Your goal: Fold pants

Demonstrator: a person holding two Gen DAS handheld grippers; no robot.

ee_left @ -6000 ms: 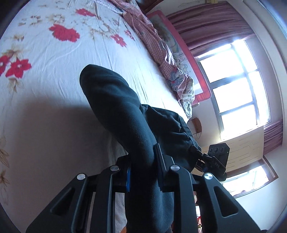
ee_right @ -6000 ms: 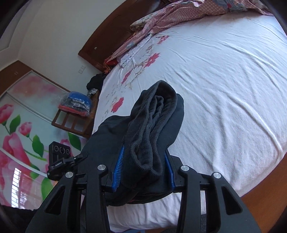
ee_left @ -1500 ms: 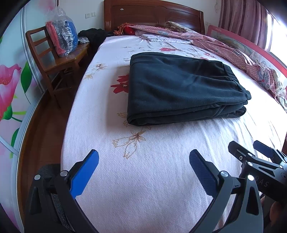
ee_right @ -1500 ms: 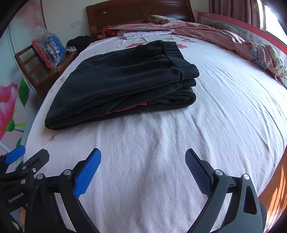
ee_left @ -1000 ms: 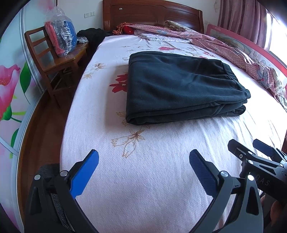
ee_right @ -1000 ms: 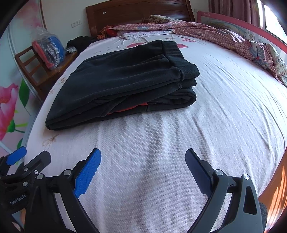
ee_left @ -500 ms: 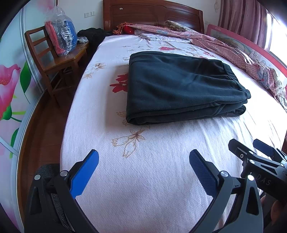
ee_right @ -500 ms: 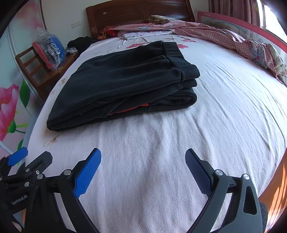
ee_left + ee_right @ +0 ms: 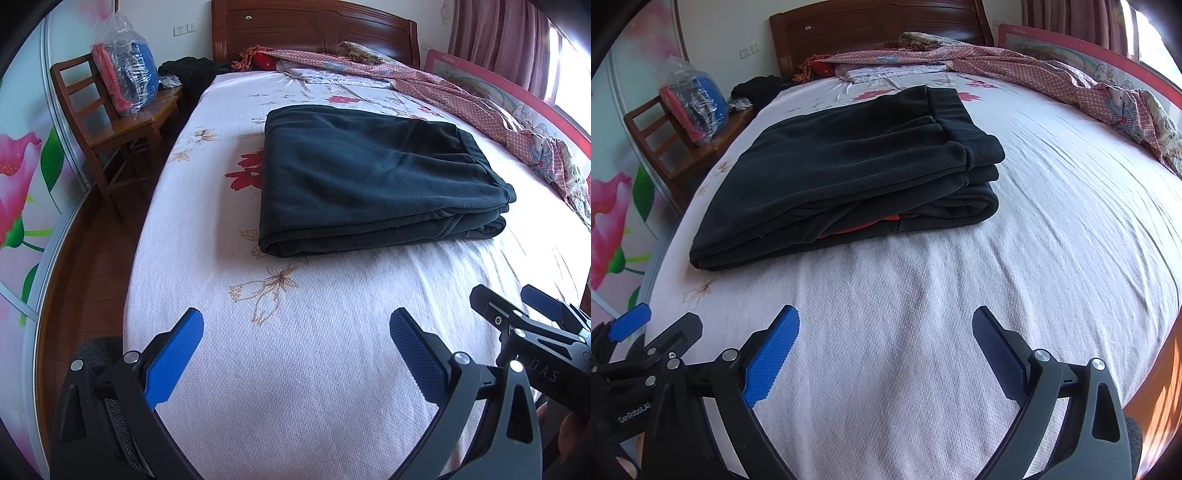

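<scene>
Pants (image 9: 369, 177) now folded flat on bed (image 9: 314, 369), released since seconds ago; left gripper (image 9: 295, 354) and right gripper (image 9: 886, 350) wide, empty. Task looks done.

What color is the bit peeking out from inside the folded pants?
Orange-red, between the dark pants layers; clearest in the right wrist view.

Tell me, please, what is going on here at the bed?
A person holds two grippers over the floral bedsheet. The dark pants lie folded in a flat stack on it, touched by neither. The left gripper and right gripper both hover open and empty, short of the stack.
</scene>
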